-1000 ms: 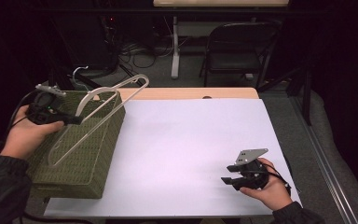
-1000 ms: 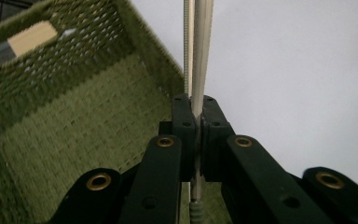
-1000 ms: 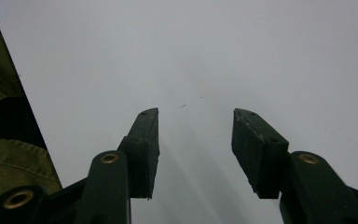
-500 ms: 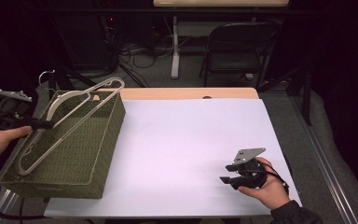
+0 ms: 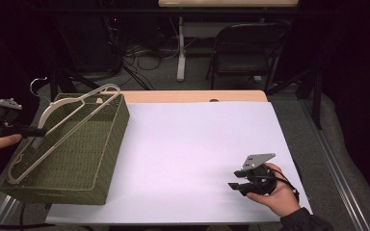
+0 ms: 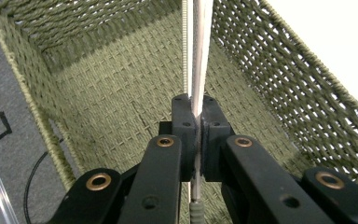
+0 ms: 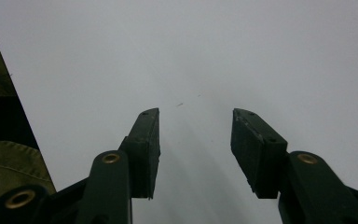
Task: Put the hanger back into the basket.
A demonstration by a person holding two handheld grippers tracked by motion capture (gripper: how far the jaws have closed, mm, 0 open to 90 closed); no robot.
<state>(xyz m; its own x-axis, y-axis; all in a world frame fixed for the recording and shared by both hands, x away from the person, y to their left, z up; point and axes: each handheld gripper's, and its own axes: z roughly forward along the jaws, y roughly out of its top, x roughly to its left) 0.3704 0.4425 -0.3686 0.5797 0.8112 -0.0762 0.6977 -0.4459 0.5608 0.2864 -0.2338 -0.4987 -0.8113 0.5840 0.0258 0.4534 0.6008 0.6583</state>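
Note:
A white clothes hanger with a metal hook lies slanted over the open top of a green woven basket at the table's left. My left gripper sits at the basket's left side, shut on the hanger's lower bar. In the left gripper view the two pads of my left gripper pinch the white hanger edge-on above the basket's woven floor. Near the front right of the table my right gripper rests in a hand, open. Nothing lies between the spread jaws of my right gripper.
The white table top stretches between basket and right hand. The basket's near left corner reaches the table's left edge. A folding chair and floor cables stand behind the table. A dark green fabric edge shows left in the right gripper view.
My left gripper has moved left with the hanger. The basket has shifted left with it, and its open inside now shows. The right gripper has stayed put.

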